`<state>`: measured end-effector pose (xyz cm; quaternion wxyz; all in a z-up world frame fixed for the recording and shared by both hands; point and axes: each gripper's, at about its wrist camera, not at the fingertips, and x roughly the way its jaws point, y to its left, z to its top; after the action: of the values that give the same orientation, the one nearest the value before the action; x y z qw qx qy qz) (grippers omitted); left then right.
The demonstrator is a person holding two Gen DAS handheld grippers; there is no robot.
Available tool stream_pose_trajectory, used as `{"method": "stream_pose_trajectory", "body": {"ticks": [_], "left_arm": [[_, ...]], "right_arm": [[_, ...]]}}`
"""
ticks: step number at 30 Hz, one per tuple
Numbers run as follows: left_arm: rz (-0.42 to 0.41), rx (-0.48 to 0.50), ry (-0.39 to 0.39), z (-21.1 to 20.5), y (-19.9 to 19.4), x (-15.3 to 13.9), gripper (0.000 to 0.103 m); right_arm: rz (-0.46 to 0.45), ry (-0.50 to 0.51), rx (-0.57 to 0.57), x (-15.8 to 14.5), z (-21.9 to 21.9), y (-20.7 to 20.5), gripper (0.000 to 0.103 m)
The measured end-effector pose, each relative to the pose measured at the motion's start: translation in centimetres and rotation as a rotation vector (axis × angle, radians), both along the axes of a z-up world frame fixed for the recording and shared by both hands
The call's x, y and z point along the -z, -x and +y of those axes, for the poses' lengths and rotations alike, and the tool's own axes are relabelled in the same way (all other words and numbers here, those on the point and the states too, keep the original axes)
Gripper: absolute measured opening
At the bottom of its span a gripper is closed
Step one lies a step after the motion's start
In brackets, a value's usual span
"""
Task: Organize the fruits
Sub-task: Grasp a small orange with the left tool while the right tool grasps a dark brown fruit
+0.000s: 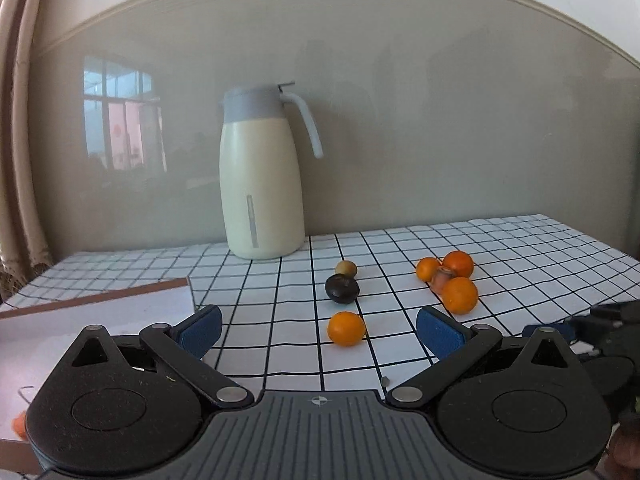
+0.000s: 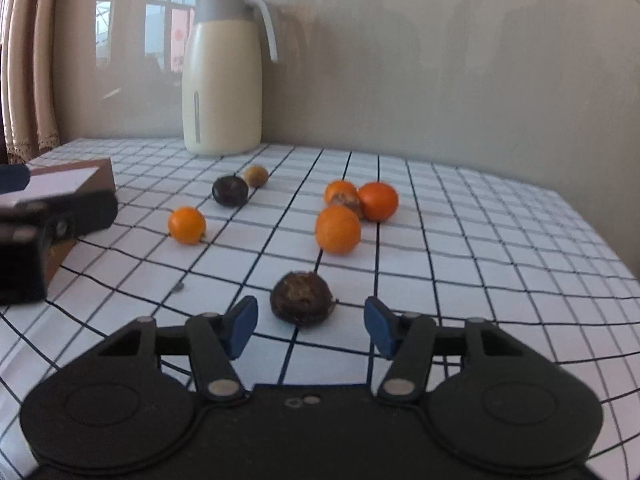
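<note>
On the checked tablecloth (image 2: 480, 240) lie several oranges and darker fruits. My right gripper (image 2: 311, 322) is open, and a rough dark brown fruit (image 2: 302, 298) sits just ahead of its blue pads (image 2: 242, 326) without touching them. My left gripper (image 1: 318, 328) is open wide, and a lone orange (image 1: 346, 328) lies a little beyond its fingertips. Behind that orange are a smooth dark fruit (image 1: 342, 289) and a small tan fruit (image 1: 346, 268). To the right, three oranges (image 1: 460, 294) cluster around a brownish fruit (image 1: 442, 278).
A cream jug (image 1: 262, 176) with a grey lid stands at the back by the wall. A brown box (image 1: 100, 298) with a white inside sits at the left, with something orange (image 1: 18, 428) in it. The left gripper's body (image 2: 40, 220) shows at the left edge of the right wrist view.
</note>
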<state>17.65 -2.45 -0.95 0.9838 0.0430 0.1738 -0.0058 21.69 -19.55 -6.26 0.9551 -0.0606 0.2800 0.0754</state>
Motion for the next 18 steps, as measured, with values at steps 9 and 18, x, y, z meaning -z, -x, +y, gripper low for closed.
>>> {"method": "stream_pose_trajectory", "body": {"ticks": [9,18], "left_arm": [[0.087,0.011,0.010,-1.4,-4.0,2.4,0.103],[0.226,-0.023,0.038,-3.2,-10.0,4.1,0.065]], "right_arm": [[0.054,-0.043,0.019,0.2,-1.5,-3.2,0.029],[0.061,-0.065,0.052,0.2,-3.7,-5.6,0.029]]}}
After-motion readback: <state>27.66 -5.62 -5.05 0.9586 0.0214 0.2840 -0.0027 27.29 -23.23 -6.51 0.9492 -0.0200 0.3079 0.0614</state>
